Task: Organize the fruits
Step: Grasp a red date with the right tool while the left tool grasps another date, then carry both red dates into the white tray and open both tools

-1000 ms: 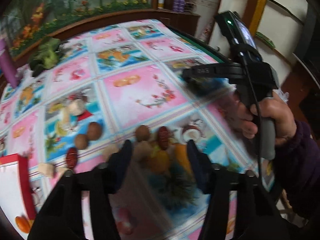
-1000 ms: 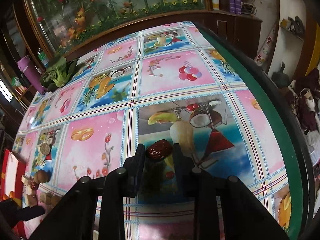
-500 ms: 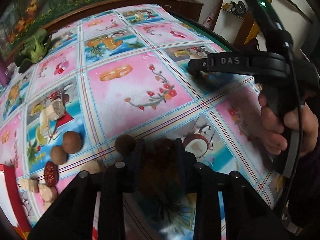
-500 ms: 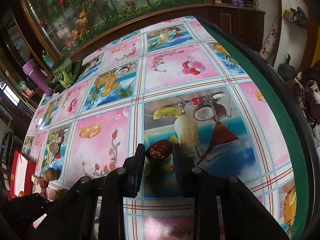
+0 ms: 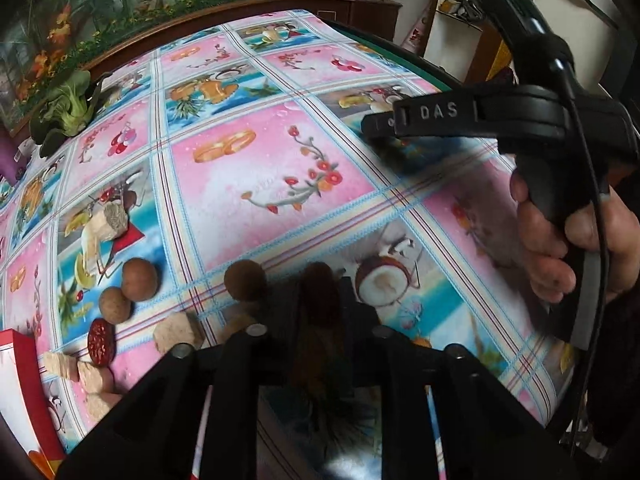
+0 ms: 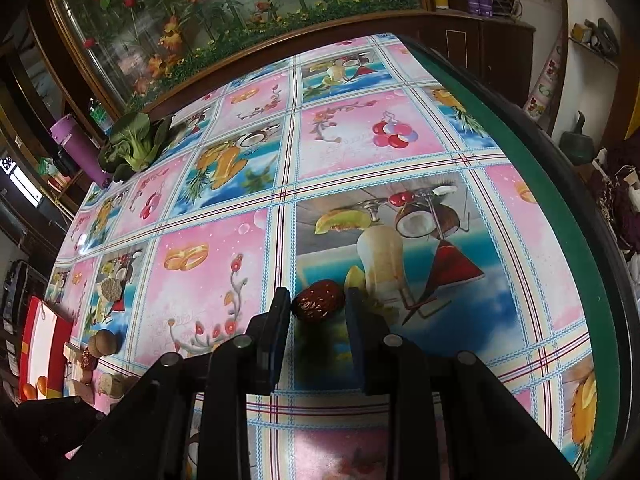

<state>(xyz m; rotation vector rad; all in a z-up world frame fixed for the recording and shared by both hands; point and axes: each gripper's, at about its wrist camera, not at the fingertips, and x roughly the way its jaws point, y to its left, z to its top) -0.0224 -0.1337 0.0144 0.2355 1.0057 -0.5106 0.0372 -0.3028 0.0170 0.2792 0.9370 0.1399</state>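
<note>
Left wrist view: the left gripper [image 5: 318, 300] is clamped tight on a dark red date [image 5: 320, 292], right down at the flowery tablecloth [image 5: 256, 176], with a round brown longan [image 5: 245, 281] just beside it. More longans [image 5: 139, 285], another date [image 5: 101, 342] and some pale chunks [image 5: 178, 335] sit off to the left near a red box [image 5: 24, 380]. The right gripper [image 6: 318, 308] has its own wrinkly red date [image 6: 317, 306] pinched between its fingers, low over the cloth.

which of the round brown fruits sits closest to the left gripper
The round brown fruit alone just left of the left gripper; the other two round brown fruits sit paired farther left.
</note>
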